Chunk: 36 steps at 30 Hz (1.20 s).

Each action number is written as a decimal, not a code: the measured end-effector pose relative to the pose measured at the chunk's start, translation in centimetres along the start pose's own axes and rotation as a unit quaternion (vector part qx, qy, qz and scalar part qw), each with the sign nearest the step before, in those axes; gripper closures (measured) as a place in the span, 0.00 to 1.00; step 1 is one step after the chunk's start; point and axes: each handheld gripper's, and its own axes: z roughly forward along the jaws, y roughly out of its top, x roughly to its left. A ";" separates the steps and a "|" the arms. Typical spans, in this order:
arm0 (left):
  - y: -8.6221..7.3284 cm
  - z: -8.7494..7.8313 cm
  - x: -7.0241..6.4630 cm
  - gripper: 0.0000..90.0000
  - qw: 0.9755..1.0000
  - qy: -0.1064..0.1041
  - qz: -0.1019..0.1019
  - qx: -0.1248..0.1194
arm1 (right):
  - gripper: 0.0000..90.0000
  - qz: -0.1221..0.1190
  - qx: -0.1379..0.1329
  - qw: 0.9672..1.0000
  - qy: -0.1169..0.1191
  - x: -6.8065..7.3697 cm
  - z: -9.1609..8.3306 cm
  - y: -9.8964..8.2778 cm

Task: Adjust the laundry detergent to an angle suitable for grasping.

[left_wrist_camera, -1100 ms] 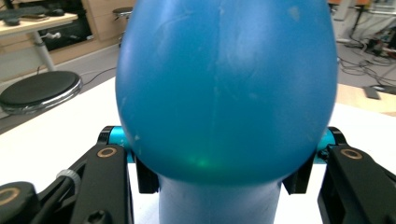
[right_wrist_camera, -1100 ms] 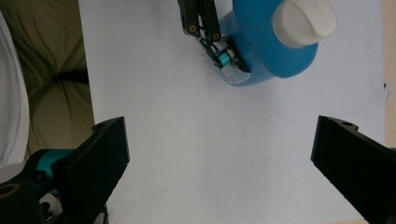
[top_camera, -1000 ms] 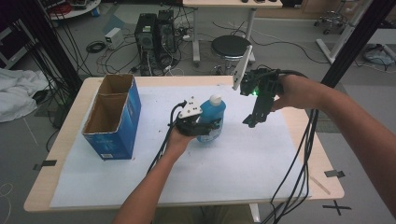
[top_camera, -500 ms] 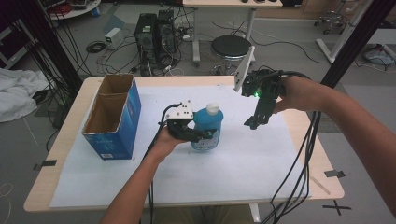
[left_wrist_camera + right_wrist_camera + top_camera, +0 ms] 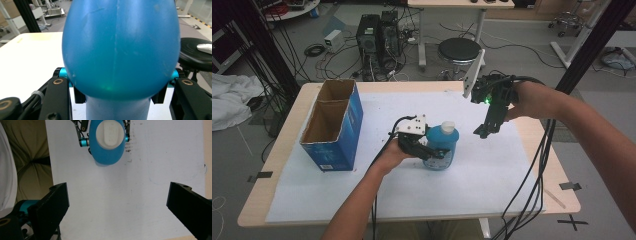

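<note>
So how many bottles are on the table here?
1. A blue bottle with a white cap stands near the middle of the white sheet, clamped by the left tool. The open cardboard box at the left could hide others; its inside is not fully visible.

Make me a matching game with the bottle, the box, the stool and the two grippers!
Things:
1. blue bottle
2. cardboard box
3. left gripper
4. right gripper
5. stool

States or places:
A. jaws wide apart above the table
B. open-topped, at the table's left
C. on the floor behind the table
D. white cap, clamped
E. shut on the bottle

Pairs: 1-D, 2-B, 3-E, 4-A, 5-C
</note>
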 end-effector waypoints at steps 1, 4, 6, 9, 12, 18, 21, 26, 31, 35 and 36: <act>-0.1 0.1 0.1 0.49 1.000 -0.002 -0.001 0.001 | 0.04 0.000 0.001 1.000 0.001 0.0 0.0 0.0; -0.4 0.6 0.2 0.49 1.000 -0.009 -0.001 0.004 | 0.04 0.001 -0.001 1.000 0.000 -0.1 0.1 0.0; -0.5 0.9 0.2 0.49 1.000 -0.014 -0.003 0.006 | 0.04 0.003 0.000 1.000 -0.001 -0.1 0.1 0.0; -0.8 1.5 0.2 0.49 1.000 -0.021 -0.008 0.008 | 0.04 0.003 0.000 1.000 0.000 -0.3 0.1 0.0; -1.1 1.9 0.3 0.49 1.000 -0.022 -0.008 0.010 | 0.04 0.003 0.001 1.000 -0.001 -0.3 0.1 0.0; -1.3 1.9 0.4 0.49 1.000 -0.026 -0.015 0.009 | 0.04 0.006 0.003 1.000 -0.001 -0.3 0.1 -0.1; -1.4 1.7 0.4 0.49 1.000 -0.027 -0.008 0.012 | 0.04 0.006 0.002 1.000 -0.002 -0.2 0.1 0.0; -1.7 1.5 0.1 0.49 1.000 -0.025 0.002 0.009 | 0.04 0.004 0.002 1.000 -0.002 -0.1 0.1 0.2; -1.7 1.4 0.0 0.48 1.000 -0.022 -0.001 0.006 | 0.04 0.000 0.002 1.000 -0.002 -0.1 0.2 0.2; -1.6 1.4 -0.1 0.48 1.000 -0.019 -0.003 0.010 | 0.04 0.002 0.002 1.000 -0.004 -0.1 0.1 0.1; -1.6 1.4 -0.1 0.48 1.000 -0.018 -0.003 0.011 | 0.04 0.002 0.002 1.000 -0.004 -0.1 0.1 0.1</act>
